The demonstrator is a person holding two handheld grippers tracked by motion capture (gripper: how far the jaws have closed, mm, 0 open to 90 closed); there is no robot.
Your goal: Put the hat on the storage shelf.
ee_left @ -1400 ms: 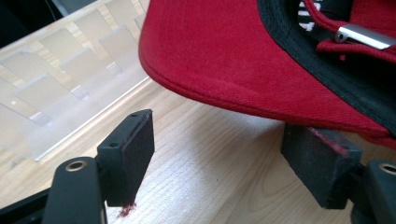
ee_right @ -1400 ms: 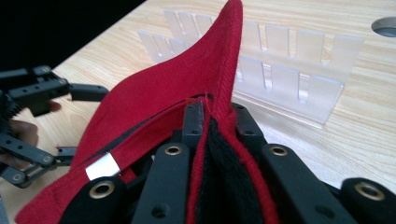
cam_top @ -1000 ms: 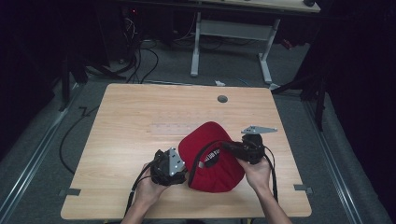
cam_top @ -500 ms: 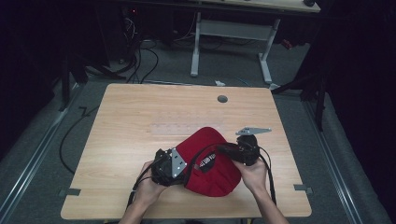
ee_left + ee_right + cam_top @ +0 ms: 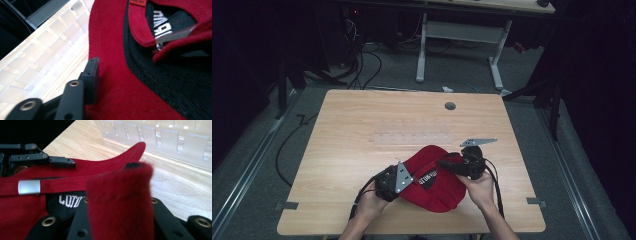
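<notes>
A red cotton baseball cap (image 5: 434,180) with a black inner lining lies upside down in the lower middle of the high view, near the front edge of the light wooden table (image 5: 362,135). The left gripper (image 5: 393,181) sits at the cap's left rim; in the left gripper view one black jaw lies against the red brim cloth (image 5: 110,82), and the jaws have just been closing, with the brim between them. Whether the pads already press on the cloth cannot be told. The right gripper (image 5: 452,164) clamps a fold of red cloth at the cap's back, seen bunched between its jaws in the right gripper view (image 5: 120,202), though those jaws have just been easing open a little. The strap with its silver metal buckle (image 5: 29,187) runs across the opening.

The likely trouble is slipping cloth: if the right jaws loosen further while the left hold is not yet firm, the cap could drop or twist out of shape. A jaw tip might also snag the strap or the buckle.

The front edge lies close beneath both hands, so a pull toward the bottom of the frame could drag the cap off. Toward the top, the tabletop is open up to the round cable hole (image 5: 450,106), leaving plenty of room.
</notes>
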